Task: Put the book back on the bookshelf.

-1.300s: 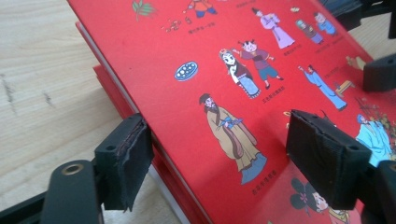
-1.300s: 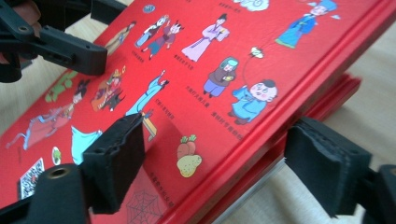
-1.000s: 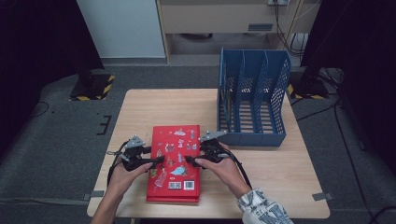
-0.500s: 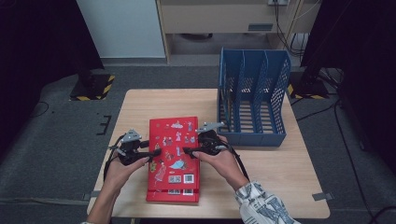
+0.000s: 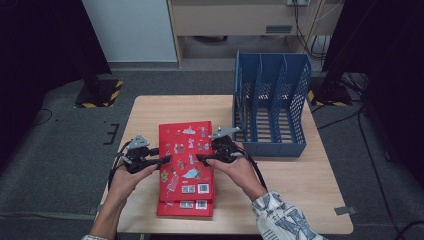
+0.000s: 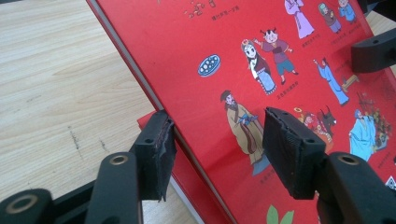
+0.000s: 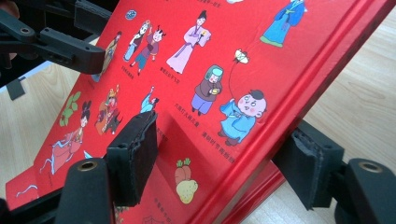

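Note:
Two red picture books are stacked on the wooden table (image 5: 300, 200). The upper red book (image 5: 186, 145) is lifted and tilted off the lower red book (image 5: 184, 208), whose near end sticks out below it. My left gripper (image 5: 165, 160) is shut on the upper book's left edge, and my right gripper (image 5: 200, 158) is shut on its right edge. In the left gripper view, the gripper (image 6: 219, 149) straddles the book (image 6: 261, 56), one pad on the cover and one below the edge. The right gripper (image 7: 219, 158) clamps the book (image 7: 196, 60) in the same way.
A blue file rack (image 5: 270, 146) with upright dividers stands at the table's back right, close to my right gripper. Bare tabletop lies left of the books and at the front right. Dark floor surrounds the table.
Both grippers have raised the upper book off the lower one and carried it a little away from the person. The lower book's near end now shows beneath it.

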### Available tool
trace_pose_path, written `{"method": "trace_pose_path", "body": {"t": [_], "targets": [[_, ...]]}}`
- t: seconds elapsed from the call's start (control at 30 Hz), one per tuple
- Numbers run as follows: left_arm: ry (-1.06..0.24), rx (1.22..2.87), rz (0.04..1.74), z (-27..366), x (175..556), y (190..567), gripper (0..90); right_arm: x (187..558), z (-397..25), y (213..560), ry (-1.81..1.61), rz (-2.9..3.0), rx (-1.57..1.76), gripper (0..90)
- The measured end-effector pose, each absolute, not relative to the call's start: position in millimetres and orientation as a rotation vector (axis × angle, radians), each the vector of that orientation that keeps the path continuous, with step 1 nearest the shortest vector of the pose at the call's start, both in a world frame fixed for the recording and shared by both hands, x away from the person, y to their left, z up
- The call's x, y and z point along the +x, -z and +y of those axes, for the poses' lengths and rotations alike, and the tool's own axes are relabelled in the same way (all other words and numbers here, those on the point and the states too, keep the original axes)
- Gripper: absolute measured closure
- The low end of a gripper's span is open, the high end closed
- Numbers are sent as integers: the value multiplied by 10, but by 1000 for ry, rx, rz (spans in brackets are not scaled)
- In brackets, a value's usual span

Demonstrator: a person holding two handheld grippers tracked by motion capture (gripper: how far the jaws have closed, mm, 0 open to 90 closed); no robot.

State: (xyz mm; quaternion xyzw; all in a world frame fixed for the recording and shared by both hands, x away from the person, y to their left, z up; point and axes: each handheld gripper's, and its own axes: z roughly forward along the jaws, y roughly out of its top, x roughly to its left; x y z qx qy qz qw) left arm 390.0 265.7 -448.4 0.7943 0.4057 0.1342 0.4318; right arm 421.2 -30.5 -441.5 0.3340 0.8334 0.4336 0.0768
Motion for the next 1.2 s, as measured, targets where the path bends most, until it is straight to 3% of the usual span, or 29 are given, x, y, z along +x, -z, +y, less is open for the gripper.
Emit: {"method": "trace_pose_path", "body": {"t": [1.2], "targets": [[-384, 1947, 969, 2777, 3966, 4162, 572, 4321, -215, 4084, -1296, 2422, 959, 413]]}}
